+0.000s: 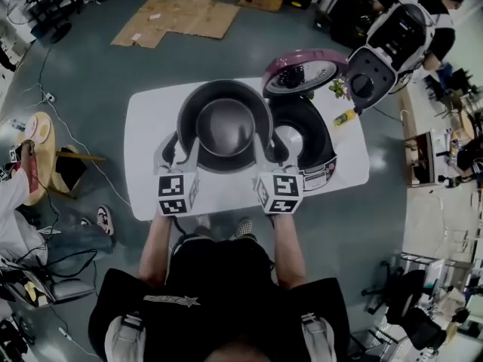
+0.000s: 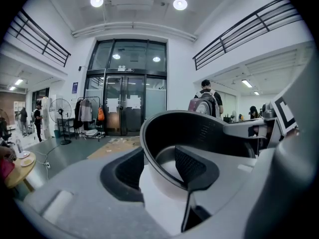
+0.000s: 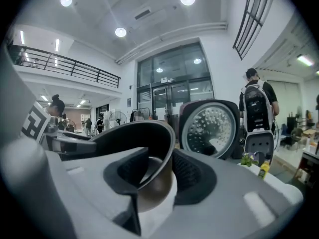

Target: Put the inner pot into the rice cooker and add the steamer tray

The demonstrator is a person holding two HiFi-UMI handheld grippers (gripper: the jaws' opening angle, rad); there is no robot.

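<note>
Grips the inner pot (image 1: 225, 123) by its rim from both sides: left gripper (image 1: 175, 153) clamped over the left wall, right gripper (image 1: 272, 151) over the right wall, one pad inside and one outside each. Holds it over the white table (image 1: 147, 130), just left of the open rice cooker (image 1: 309, 138), with the lid (image 1: 302, 72) raised at the far side.

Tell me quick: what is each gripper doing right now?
Left gripper: closed on the rim of the pot, left side.
Right gripper: closed on the rim of the pot, right side.

Flattened cardboard (image 1: 177, 12), white table (image 1: 147, 149), backpacked person (image 1: 411, 21)
</note>
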